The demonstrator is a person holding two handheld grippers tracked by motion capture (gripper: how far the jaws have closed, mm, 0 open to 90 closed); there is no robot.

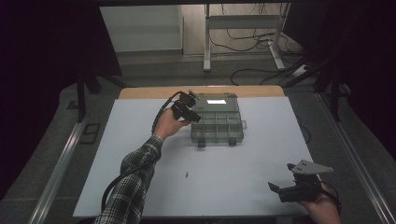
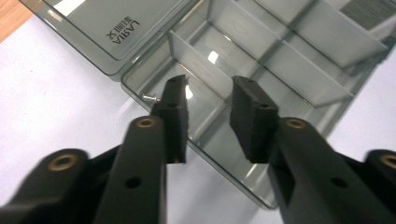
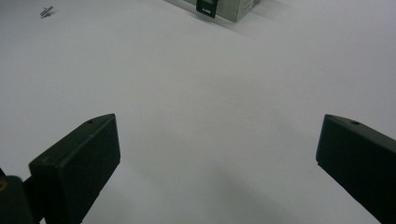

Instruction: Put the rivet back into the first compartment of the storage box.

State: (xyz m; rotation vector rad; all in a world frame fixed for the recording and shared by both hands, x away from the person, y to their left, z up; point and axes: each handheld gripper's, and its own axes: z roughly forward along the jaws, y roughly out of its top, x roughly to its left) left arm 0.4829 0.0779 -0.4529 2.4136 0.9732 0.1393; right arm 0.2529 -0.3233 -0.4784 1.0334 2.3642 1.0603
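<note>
Two grippers: left gripper (image 2: 208, 100) part-open over organizer box (image 2: 280, 60); right gripper (image 3: 217, 154) wide, well apart.

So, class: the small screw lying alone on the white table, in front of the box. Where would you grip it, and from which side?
Grip the screw across its shank, coming straight down from above. It lies flat on the bare white table, so no side approach gets under it. The open right gripper looks well placed; the screw is too small to read its head.

We seem to be in a lab: dark curtains (image 1: 42, 51), loose floor cables (image 1: 254, 44), a white-covered worktop (image 1: 140, 135).
</note>
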